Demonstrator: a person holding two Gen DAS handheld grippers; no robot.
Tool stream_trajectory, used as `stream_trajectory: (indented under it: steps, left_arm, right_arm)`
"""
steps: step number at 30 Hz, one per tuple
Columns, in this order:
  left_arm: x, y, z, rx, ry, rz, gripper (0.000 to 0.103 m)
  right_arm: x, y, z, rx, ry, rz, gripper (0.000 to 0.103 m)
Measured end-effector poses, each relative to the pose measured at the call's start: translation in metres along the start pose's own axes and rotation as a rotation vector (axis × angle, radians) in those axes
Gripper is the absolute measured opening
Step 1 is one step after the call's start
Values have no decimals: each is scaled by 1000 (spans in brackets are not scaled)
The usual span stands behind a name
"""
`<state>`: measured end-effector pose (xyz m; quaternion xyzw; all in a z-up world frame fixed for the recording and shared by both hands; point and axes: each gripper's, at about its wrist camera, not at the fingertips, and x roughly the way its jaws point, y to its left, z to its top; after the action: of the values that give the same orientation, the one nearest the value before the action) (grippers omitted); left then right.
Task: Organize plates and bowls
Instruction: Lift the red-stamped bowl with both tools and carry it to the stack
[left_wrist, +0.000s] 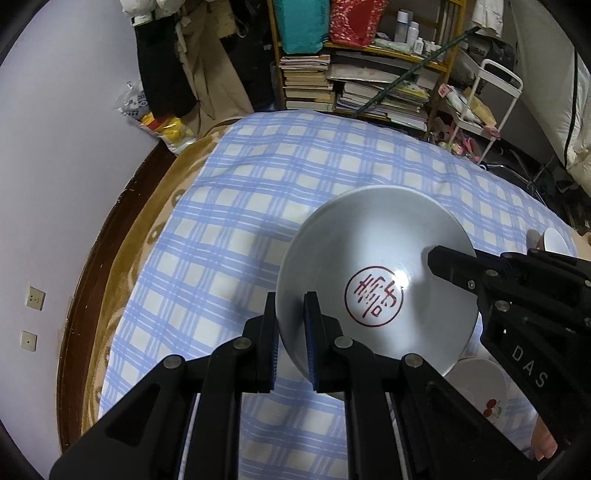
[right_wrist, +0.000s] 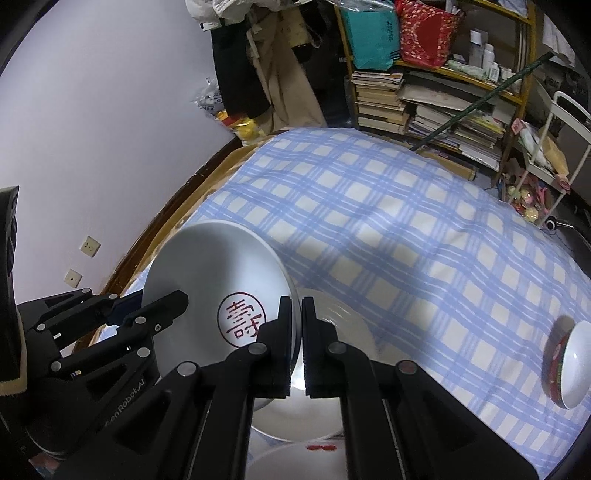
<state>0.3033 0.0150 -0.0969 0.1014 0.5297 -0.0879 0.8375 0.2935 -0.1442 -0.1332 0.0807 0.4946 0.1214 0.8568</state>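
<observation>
A white bowl with a red round character mark (left_wrist: 373, 266) (right_wrist: 218, 273) is held tilted above a bed with a blue checked cover (left_wrist: 258, 192) (right_wrist: 406, 229). My left gripper (left_wrist: 290, 332) (right_wrist: 159, 306) is shut on its near rim. My right gripper (right_wrist: 299, 343) (left_wrist: 443, 258) is shut on the opposite rim. Below the bowl a white plate (right_wrist: 343, 325) rests on another white dish with a red cherry print (left_wrist: 480, 387) (right_wrist: 321, 448). A red-sided bowl with a white inside (right_wrist: 565, 365) (left_wrist: 554, 240) lies tilted on the cover at the right.
A wooden bed frame (left_wrist: 96, 266) runs along the pale wall at the left. Beyond the bed stand a shelf of stacked books (left_wrist: 351, 85) (right_wrist: 424, 103), hanging clothes (left_wrist: 166, 55) and a white trolley (left_wrist: 487, 103).
</observation>
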Motion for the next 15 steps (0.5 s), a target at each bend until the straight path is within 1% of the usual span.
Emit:
stream_trajectory:
  steps: [7, 15]
  left_arm:
    - [5, -23, -4, 28, 18, 3, 13]
    - [16, -33, -13, 37, 52, 10, 13]
  right_arm:
    - [-3, -20, -14, 28, 7, -6, 6]
    - [5, -31, -29, 45, 32, -3, 7]
